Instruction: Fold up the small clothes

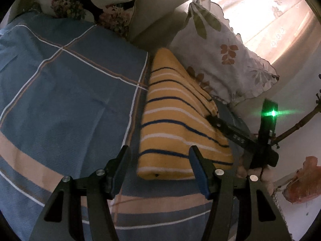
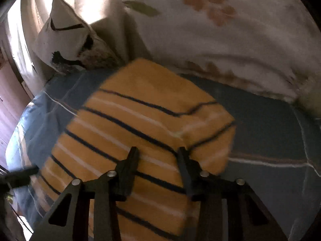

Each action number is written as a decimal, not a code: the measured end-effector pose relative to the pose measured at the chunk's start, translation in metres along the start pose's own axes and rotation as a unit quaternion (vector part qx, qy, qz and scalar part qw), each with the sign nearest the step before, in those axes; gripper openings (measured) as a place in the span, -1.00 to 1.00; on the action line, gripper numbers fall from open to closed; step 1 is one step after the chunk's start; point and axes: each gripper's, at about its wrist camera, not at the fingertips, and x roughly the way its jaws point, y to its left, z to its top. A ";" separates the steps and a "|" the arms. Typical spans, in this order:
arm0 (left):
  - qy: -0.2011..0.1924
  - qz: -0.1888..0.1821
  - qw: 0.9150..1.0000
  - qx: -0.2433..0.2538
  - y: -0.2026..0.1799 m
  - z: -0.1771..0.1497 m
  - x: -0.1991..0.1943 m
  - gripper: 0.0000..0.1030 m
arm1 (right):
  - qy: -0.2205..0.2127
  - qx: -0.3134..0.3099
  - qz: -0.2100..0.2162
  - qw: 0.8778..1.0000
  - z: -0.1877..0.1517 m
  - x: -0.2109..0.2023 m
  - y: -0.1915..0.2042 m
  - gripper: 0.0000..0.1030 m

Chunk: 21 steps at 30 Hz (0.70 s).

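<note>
The left gripper hangs with its fingers spread wide and nothing between them, one blue-padded finger just in front of the near end of the yellow striped garment. The right gripper is also parted, low over the same garment; whether its tips touch the knit I cannot tell, since that view is blurred.

The garment lies already folded into a long narrow bundle on the blue checked bedspread, running from near to far along its right side. It looks like a soft, thick knit: light, limp, not slippery, likely to sag and unfold if lifted by one point. A pinch through all layers at the rounded near edge, with the other tool taking the far end, would probably keep the fold together.

To the right of the bundle, close alongside it, rests a white leaf-print pillow; a second floral pillow sits at the far left. The right-hand pillow crowds that side and could catch a sweeping finger. The bedspread left of the garment offers room to work.
</note>
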 end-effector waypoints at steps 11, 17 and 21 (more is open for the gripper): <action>-0.011 0.016 1.000 0.010 -0.011 -0.005 -0.009 0.15 | -0.066 0.095 0.086 0.989 0.002 -0.032 -0.015 -0.05; -0.021 0.036 0.999 0.024 -0.012 -0.006 -0.014 0.15 | -0.012 0.084 -0.014 0.996 -0.011 0.002 -0.019 0.16; -0.021 0.049 0.998 0.026 -0.009 -0.006 -0.007 0.15 | -0.072 0.090 -0.036 0.993 -0.019 -0.043 -0.003 0.22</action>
